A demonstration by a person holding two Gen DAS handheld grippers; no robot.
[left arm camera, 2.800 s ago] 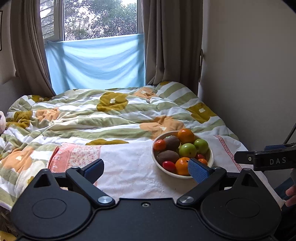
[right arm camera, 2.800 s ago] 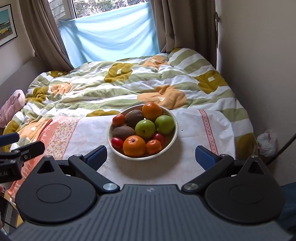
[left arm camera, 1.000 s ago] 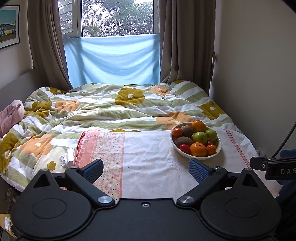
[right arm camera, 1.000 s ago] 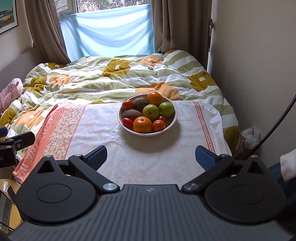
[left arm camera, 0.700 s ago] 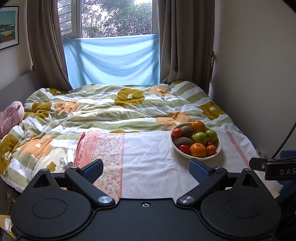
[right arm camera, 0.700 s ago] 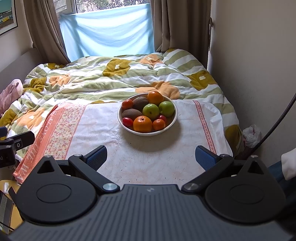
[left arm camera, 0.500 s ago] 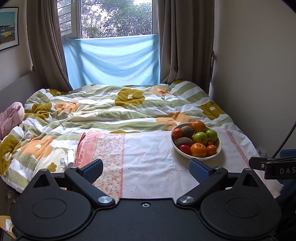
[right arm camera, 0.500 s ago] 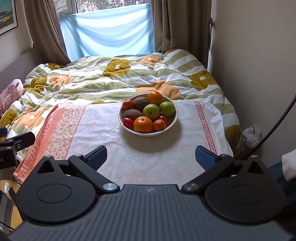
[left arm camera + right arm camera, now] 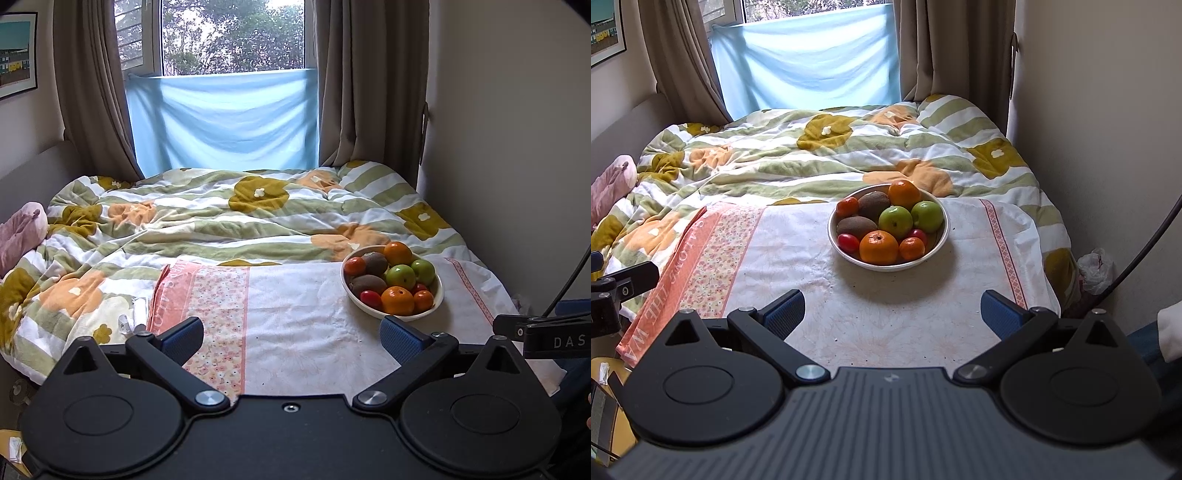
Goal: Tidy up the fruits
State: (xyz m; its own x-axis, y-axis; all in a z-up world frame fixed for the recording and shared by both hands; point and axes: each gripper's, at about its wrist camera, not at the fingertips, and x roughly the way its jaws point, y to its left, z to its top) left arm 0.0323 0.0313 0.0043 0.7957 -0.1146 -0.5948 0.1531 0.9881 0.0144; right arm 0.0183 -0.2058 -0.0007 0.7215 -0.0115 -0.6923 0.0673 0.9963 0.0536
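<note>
Left gripper [image 9: 291, 338]: hovering, jaws spread, gripping nothing.
Right gripper [image 9: 891, 308]: hovering, jaws spread, empty.
Bowl [image 9: 943, 236]: sitting on cloth [image 9: 798, 273], holding oranges, apples, kiwis, tomatoes.

bowl [image 9: 888, 264]: white, upright on cloth | fruits [image 9: 878, 246]: oranges, green apples, kiwis, red tomatoes, heaped inside

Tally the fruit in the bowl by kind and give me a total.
Oranges: 2 large
Small orange fruit: 1
Green apples: 2
Kiwis: 2
Red tomato-like fruits: 3
Total: 10 showing in the white bowl; any fruit buried underneath cannot be counted.
</note>
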